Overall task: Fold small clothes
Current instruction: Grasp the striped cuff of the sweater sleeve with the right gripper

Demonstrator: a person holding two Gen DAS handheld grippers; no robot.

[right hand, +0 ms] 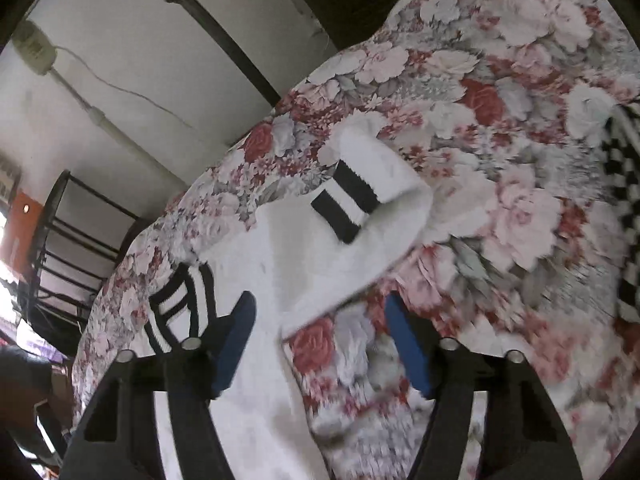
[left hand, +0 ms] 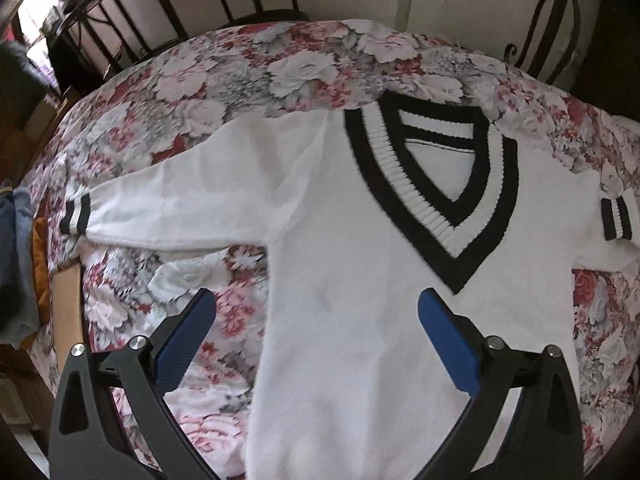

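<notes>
Bed top mostly open, edges hemmed in

Floral bedspread (left hand: 224,80) bare around white sweater (left hand: 340,240); metal bed frame (left hand: 120,28) and wall (right hand: 132,52) block far side, clothes pile (left hand: 24,256) crowds left edge.

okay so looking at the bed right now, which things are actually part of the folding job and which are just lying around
Part of the job:
- white sweater with black-striped V-neck, spread flat
- its folded-in sleeve cuff
- left claw, open
- right claw, open

Just lying about:
- floral bedspread
- checkered cloth
- blue and orange clothes at the bed's edge
- metal bed frame
</notes>
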